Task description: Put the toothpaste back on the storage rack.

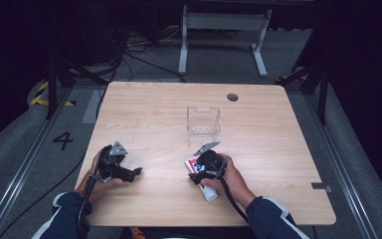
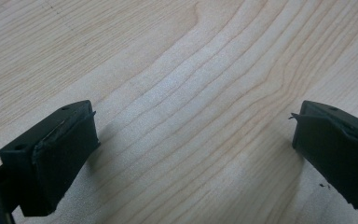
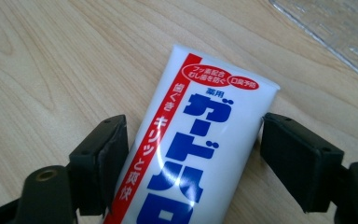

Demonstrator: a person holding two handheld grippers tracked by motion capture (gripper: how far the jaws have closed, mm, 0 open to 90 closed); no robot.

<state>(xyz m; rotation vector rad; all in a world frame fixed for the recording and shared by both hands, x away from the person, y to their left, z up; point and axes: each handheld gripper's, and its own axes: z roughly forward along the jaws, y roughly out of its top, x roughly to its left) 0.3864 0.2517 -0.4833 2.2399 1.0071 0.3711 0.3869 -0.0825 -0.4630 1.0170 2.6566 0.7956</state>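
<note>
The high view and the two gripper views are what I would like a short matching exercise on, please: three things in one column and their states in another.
Things:
1. toothpaste tube
2. left gripper
3. clear box

States:
A. jaws wide apart over bare wood
B. stands upright mid-table, nothing visible inside
C. lies flat between the right gripper's jaws

Pairs: 1-C, 2-A, 3-B
</note>
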